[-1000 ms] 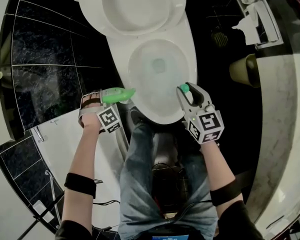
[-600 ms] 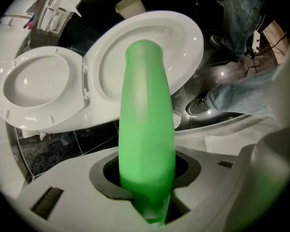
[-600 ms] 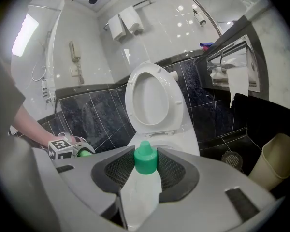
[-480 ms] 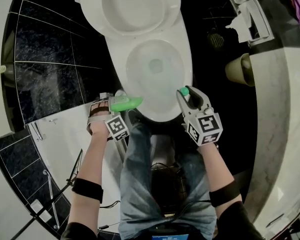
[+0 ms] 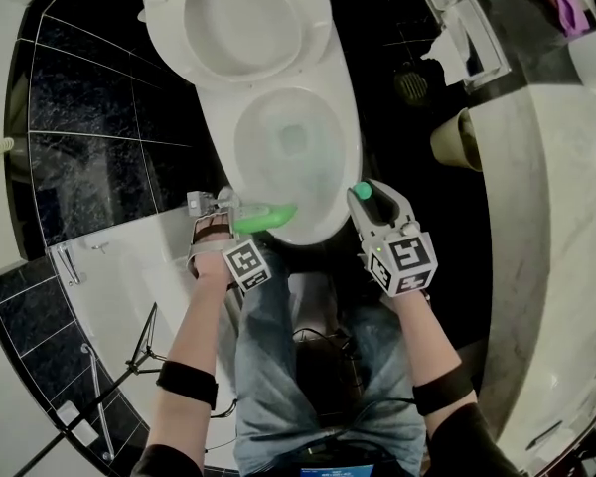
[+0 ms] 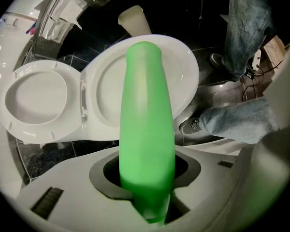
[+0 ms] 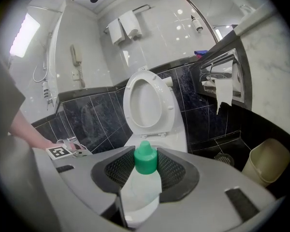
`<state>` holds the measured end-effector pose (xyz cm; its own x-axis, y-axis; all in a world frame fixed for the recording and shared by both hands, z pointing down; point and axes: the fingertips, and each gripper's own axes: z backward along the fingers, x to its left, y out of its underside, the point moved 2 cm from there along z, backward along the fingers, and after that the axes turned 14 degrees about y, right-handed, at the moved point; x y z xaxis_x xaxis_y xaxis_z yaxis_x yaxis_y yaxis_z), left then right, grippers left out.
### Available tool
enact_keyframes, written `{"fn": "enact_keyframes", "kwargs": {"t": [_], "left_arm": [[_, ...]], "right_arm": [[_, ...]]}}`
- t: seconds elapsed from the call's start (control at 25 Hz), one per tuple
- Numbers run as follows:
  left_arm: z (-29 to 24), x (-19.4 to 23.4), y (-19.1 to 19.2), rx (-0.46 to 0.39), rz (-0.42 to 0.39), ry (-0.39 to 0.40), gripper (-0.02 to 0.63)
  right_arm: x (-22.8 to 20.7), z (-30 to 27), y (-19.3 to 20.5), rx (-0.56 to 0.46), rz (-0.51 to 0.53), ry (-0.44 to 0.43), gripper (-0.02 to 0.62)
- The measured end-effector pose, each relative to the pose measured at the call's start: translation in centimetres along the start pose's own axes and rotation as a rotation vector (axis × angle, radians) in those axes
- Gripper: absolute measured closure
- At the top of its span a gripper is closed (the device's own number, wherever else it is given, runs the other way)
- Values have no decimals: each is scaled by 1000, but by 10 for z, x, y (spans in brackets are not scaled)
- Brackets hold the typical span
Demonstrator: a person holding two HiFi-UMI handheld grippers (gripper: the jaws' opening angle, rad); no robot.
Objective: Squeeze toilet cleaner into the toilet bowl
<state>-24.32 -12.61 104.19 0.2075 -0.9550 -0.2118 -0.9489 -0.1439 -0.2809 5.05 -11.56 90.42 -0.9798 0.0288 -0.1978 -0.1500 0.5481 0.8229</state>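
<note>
The white toilet (image 5: 296, 157) stands with seat and lid up (image 5: 233, 23); its bowl shows pale green water. My left gripper (image 5: 240, 215) is shut on a long green bottle (image 5: 268, 215) whose far end reaches over the bowl's front left rim. In the left gripper view the green bottle (image 6: 147, 124) runs straight out between the pads, over the toilet (image 6: 111, 81). My right gripper (image 5: 371, 199) sits at the bowl's front right, shut on a small white bottle with a green cap (image 5: 363, 191). That capped bottle (image 7: 145, 162) points toward the toilet (image 7: 147, 105) in the right gripper view.
A beige waste bin (image 5: 455, 139) stands right of the toilet, below a toilet paper holder (image 5: 457, 28). A marble counter (image 5: 556, 227) curves along the right. A floor drain (image 5: 409, 85) lies in the dark tiles. My legs in jeans (image 5: 278, 346) stand before the bowl; a tripod (image 5: 129, 366) is lower left.
My left gripper has carried the green bottle to the right, from beside the toilet to over the bowl's front rim. The right gripper has shifted only a little, still holding its bottle.
</note>
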Motion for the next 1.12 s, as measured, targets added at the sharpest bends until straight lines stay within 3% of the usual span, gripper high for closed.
{"fn": "enact_keyframes", "kwargs": {"t": [0.12, 0.48, 0.76, 1.0, 1.12], "left_arm": [[2, -1, -16, -34, 48, 16, 419], [11, 6, -35, -220, 337, 123, 417], [71, 33, -55, -482, 552, 164, 417], [144, 56, -55, -767, 877, 222, 417], [194, 70, -53, -903, 917, 205, 417]], "right_arm": [[-8, 6, -4, 0, 2, 6, 446], [-15, 14, -26, -18, 1, 17, 446], [-1, 27, -63, -41, 18, -2, 446], [10, 51, -104, -68, 39, -26, 446], [18, 68, -125, -85, 59, -46, 446]]}}
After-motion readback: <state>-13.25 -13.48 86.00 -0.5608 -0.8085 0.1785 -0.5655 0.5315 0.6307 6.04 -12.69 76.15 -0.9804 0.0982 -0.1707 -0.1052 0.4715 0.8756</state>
